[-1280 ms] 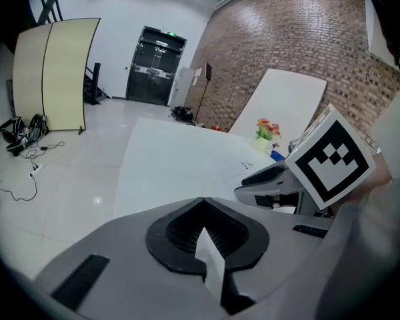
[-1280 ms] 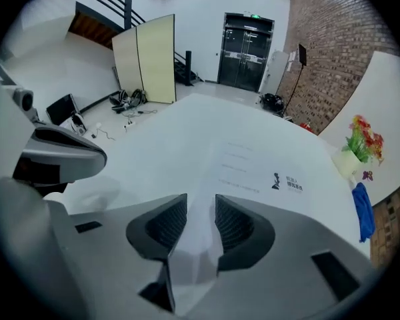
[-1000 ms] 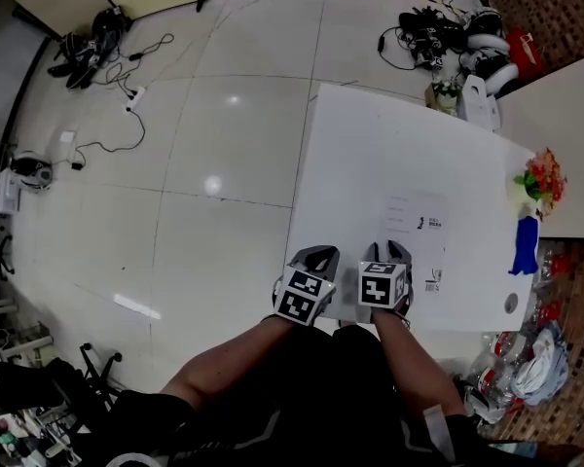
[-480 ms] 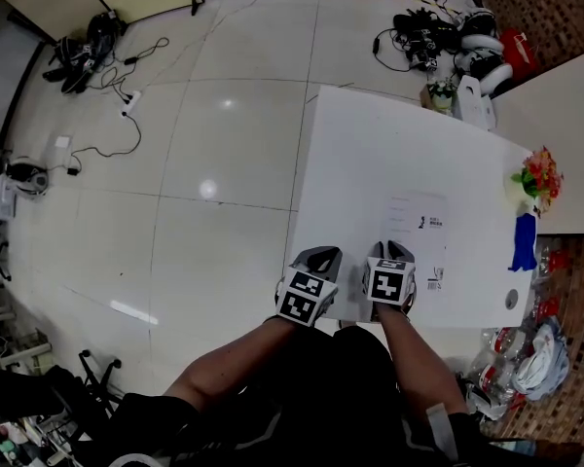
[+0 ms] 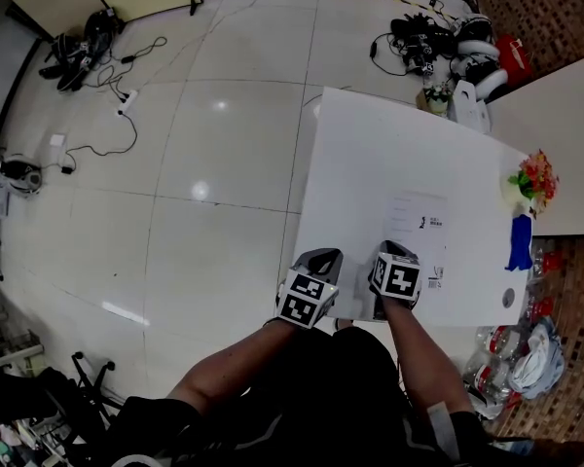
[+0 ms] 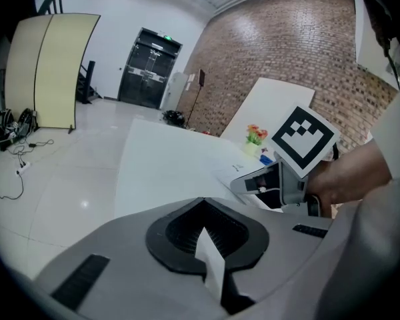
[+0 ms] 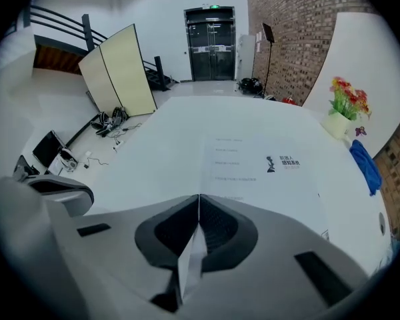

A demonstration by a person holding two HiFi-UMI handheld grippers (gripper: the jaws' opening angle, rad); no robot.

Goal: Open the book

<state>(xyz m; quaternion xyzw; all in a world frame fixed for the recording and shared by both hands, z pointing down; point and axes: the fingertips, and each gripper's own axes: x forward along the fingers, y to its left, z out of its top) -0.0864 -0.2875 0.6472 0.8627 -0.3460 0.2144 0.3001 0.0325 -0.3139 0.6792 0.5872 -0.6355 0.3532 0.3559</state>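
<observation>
**The book may stay shut or slide away**

The right gripper has just snapped its jaws together over the near end of the book. I cannot see any cover caught between them. If it pinched only air, a lift leaves the book closed. If it caught a thin bit of cover, a fast pull could bend or tear it.

The left gripper is clenched too. It holds nothing and hangs beside the book, not on it. So nothing pins the book down, and it could slide on the smooth white counter and drop off the near edge.

The book lies flat and closed close to that edge. Farther along, by the right edge, are a blue cloth and a pot of flowers. Beyond is a shiny tiled floor with cables, a brick wall and a dark double door.
</observation>
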